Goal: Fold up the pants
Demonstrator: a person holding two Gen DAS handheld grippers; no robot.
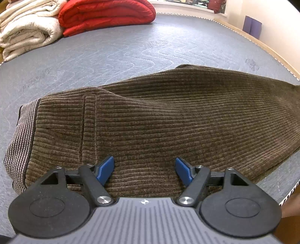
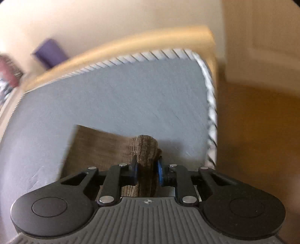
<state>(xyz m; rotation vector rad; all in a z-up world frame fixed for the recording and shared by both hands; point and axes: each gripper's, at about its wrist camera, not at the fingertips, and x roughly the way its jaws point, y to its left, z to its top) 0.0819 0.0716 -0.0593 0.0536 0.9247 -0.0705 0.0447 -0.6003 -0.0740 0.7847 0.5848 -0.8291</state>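
Note:
Brown corduroy pants [image 1: 159, 116] lie flat across the grey mattress [image 1: 112, 56], with the striped waistband [image 1: 20, 138] at the left. My left gripper [image 1: 144, 169] hovers over the seat of the pants, open, with nothing pinched between its blue pads. In the blurred right wrist view, my right gripper [image 2: 147, 169] is shut on a bunched fold of the brown pants [image 2: 146, 150], which sticks up between the blue pads. The rest of that leg [image 2: 97, 148] lies flat to the left on the mattress.
Folded cream blankets [image 1: 28, 30] and a red quilt [image 1: 106, 15] are stacked at the mattress's far left. The mattress corner [image 2: 208, 75] and its wooden frame sit close on the right, with brown floor [image 2: 258, 150] beyond. A purple object [image 2: 49, 52] stands by the wall.

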